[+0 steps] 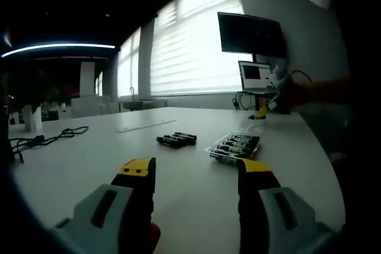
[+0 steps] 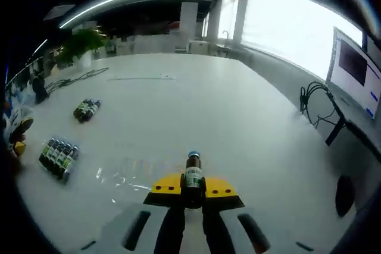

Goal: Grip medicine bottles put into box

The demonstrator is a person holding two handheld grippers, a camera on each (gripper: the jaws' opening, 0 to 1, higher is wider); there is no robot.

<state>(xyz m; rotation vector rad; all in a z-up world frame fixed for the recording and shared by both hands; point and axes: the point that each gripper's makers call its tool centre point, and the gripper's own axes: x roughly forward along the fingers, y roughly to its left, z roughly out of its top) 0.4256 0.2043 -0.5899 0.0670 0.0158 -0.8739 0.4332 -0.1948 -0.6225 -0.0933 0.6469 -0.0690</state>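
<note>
While the left hand-held gripper (image 1: 193, 173) gapes, the right hand-held gripper (image 2: 192, 185) pinches a bottle (image 2: 192, 175) cap-forward.

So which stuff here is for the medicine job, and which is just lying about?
For the job:
- bottle gripped in the right gripper
- loose bottles on the table
- clear box with bottles in it
- left gripper, jaws open

Just lying about:
- black cable
- monitor
- laptop
- plant
</note>
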